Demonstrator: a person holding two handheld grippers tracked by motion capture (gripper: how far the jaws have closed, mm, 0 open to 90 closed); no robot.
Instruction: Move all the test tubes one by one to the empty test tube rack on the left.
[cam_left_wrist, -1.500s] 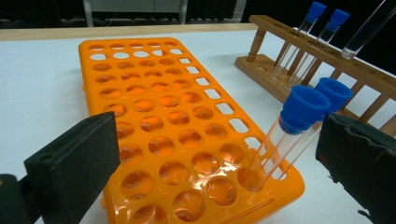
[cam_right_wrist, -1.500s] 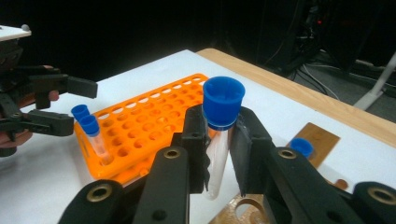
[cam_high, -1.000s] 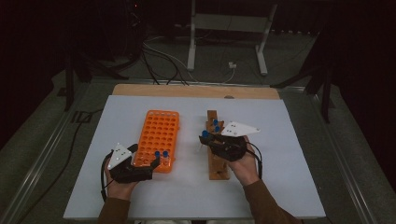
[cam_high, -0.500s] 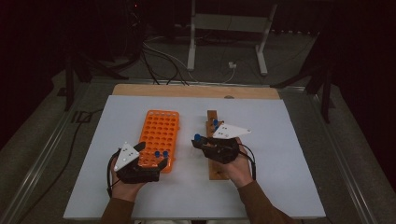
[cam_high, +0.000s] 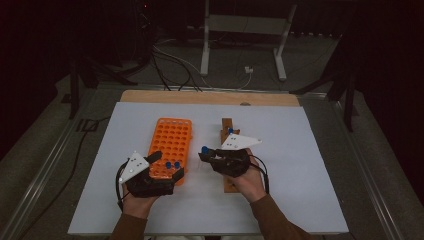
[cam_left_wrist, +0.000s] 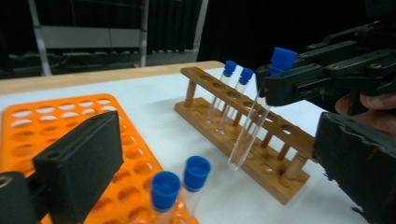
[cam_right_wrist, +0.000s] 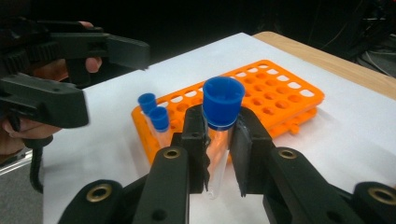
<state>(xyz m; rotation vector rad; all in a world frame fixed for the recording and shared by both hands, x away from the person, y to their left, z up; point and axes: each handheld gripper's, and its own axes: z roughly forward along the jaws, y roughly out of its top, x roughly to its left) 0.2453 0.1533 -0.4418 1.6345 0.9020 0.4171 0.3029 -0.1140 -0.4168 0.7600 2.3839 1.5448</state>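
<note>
Between the orange plastic tube rack and the wooden tube rack on my bench, my right tool grips a clear blue-capped test tube in the air. My left tool, released and just closing slightly, holds nothing beside two capped tubes.

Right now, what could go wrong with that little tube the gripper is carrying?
The right gripper pinches the test tube just under its blue cap, so it might slip or swing. Its bottom hangs near the wooden rack and could bump it. The open left gripper sits close to two tubes in the orange rack and might knock them.
</note>
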